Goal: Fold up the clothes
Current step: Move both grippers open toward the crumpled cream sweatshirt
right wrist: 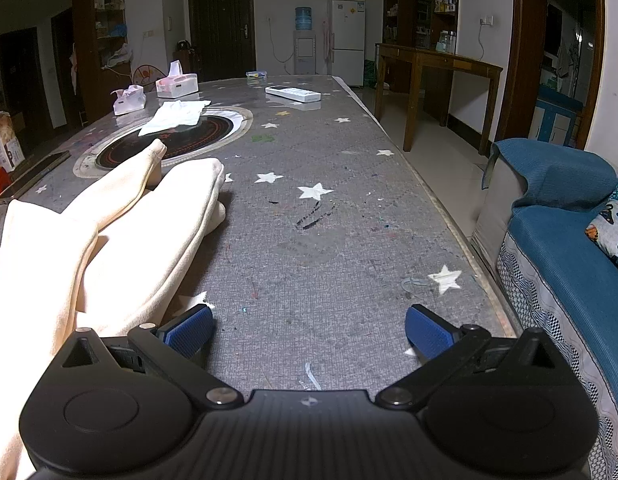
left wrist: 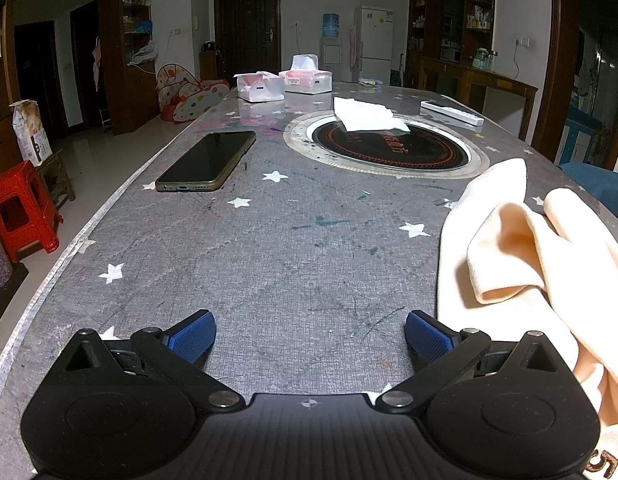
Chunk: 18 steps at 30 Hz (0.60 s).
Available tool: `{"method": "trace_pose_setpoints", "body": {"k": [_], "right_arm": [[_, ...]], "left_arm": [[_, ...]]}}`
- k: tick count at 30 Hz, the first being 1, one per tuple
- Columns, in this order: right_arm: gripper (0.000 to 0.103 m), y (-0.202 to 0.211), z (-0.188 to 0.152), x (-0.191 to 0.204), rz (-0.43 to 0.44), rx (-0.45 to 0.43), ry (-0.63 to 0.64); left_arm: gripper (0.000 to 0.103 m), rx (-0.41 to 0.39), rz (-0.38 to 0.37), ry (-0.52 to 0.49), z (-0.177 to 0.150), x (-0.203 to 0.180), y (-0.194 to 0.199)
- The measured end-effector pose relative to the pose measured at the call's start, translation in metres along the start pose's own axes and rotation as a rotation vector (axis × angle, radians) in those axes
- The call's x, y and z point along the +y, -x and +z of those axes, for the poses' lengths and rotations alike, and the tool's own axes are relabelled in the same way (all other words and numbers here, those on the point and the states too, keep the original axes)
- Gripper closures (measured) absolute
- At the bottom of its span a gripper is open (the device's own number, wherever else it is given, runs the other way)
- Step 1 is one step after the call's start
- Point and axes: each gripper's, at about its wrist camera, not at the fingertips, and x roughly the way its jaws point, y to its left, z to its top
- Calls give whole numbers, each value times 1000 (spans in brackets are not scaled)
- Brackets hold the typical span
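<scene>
While both pairs of jaws stand spread wide with nothing between them, the cream garment [left wrist: 549, 264] lies rumpled on the grey star-patterned table [left wrist: 293, 264], just right of the left gripper [left wrist: 309, 336] and brushing past its right finger. Seen from the right gripper [right wrist: 309, 334], the same garment [right wrist: 141, 232] sprawls just left of its left finger, two long folds reaching forward. Ahead of the left jaws, off to the left, rests a phone [left wrist: 207, 162].
</scene>
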Motion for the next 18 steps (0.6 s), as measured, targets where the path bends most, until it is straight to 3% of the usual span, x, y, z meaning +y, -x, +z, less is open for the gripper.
{"method": "trace_pose_setpoints", "body": {"k": [8,18], "right_arm": [[0,1,1,-4,32,13,-4],[0,30,-6,-10,63,-7,32]], "left_arm": [[0,29,25,16,2,3,3],[0,1,9,48,6,-2,36]]}}
